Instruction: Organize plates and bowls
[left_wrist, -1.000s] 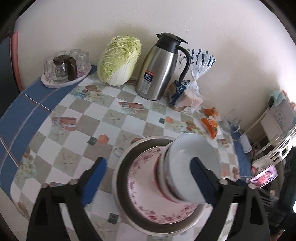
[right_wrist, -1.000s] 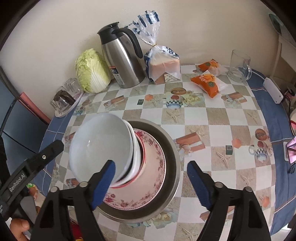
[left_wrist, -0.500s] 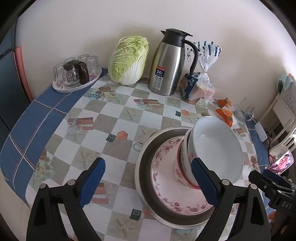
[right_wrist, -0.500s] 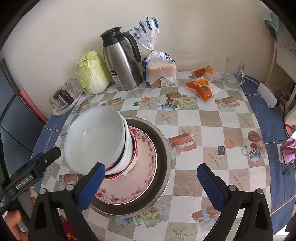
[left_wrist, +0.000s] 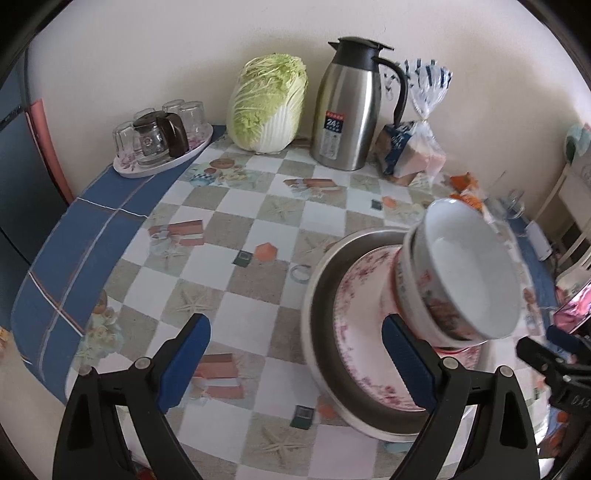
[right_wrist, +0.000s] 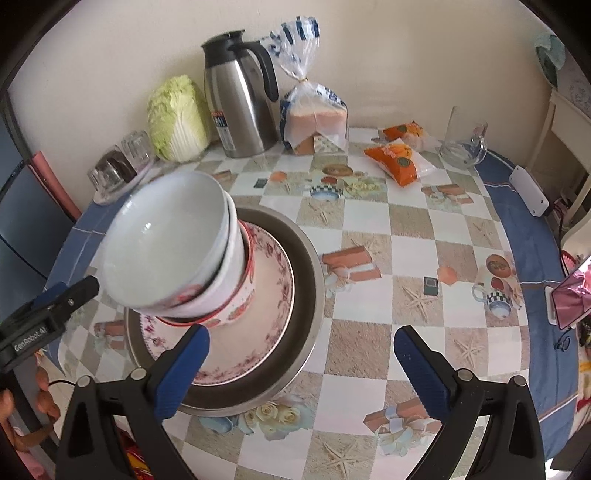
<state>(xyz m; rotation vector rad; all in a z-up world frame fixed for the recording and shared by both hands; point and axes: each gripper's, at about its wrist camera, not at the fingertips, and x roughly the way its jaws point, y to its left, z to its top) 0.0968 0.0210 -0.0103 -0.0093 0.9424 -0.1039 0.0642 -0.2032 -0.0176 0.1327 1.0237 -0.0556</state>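
Both tools, left tool (left_wrist: 295, 363) and right tool (right_wrist: 301, 365), are held wide and empty. Nested bowls (right_wrist: 173, 251) are seen stacked on the floral plate (right_wrist: 269, 280) at ten o'clock; stacking seems finished, so withdrawal is called for.

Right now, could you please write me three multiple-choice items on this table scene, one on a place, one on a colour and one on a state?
1. Where does the stack of bowls stand?
A. on the floral plate inside the metal basin
B. beside the cabbage
C. on the glass tray

2. What colour are the snack packets?
A. green
B. orange
C. black

3. How is the right tool?
A. shut on a bowl
B. shut on the plate
C. open, holding nothing

Answers:
1 A: the bowls sit on the plate, which lies in the basin.
2 B: both packets are orange.
3 C: its blue pads stand wide apart, gripping nothing.
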